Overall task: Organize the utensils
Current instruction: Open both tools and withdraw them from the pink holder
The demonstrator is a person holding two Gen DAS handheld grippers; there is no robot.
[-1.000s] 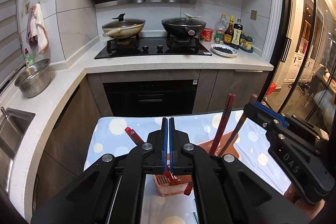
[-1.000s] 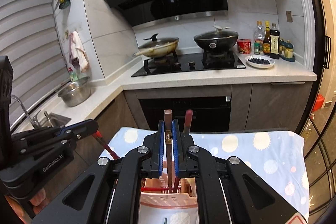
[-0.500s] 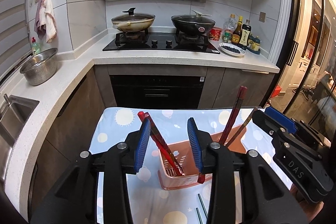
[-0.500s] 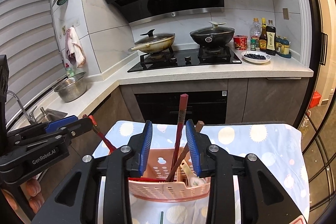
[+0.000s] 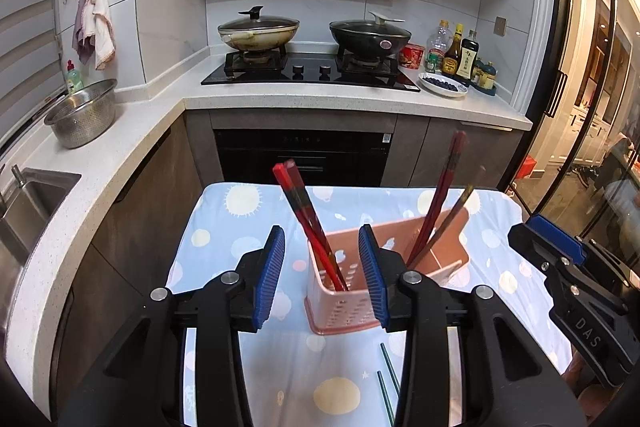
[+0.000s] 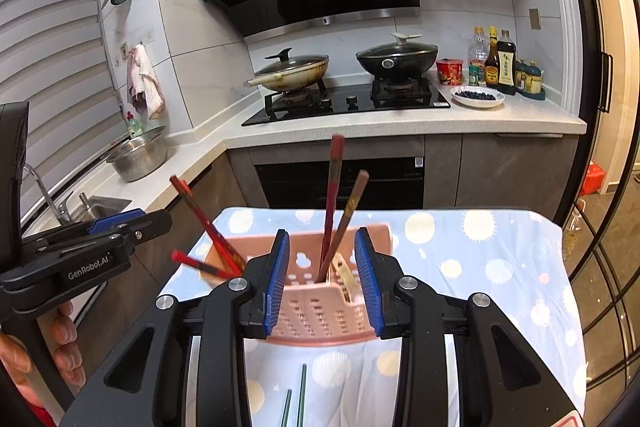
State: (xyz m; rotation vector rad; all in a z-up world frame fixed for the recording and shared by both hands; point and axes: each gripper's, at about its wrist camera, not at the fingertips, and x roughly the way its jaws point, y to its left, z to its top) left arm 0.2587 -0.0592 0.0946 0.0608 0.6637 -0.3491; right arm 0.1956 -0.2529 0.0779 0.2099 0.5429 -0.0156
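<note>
both grippers hung above the pink perforated plastic utensil basket [image 6: 316,311], which stood on the pale blue cloth printed with suns and dots [image 6: 480,259] over the little table. the left gripper [image 5: 322,275] had its blue-padded jaws parted with nothing pressed between them; the pair of red lacquered chopsticks [image 5: 308,223] stood loose in the basket's left compartment, leaning away to the left. the right gripper [image 6: 321,281] was likewise spread and empty, framing the dark red chopstick [image 6: 333,195] and the brown chopstick [image 6: 346,223] that leaned in the middle section, with a pale utensil i could not identify just beside them.

it looked to me as though the sticks were in the basket and the drop was finished. two thin green chopsticks [image 6: 295,399] lay flat on the cloth, on the near side of the basket, and i judged those the next to collect.

to do it well, i'd have said: draw both grippers straight back and up so the pads don't clip the leaning sticks, since the light basket would tip easily. then come down on the green pair near one end, jaws across the sticks, close gently enough to keep them parallel, and lift clear of the basket rim before tilting them in, tips first.
</note>
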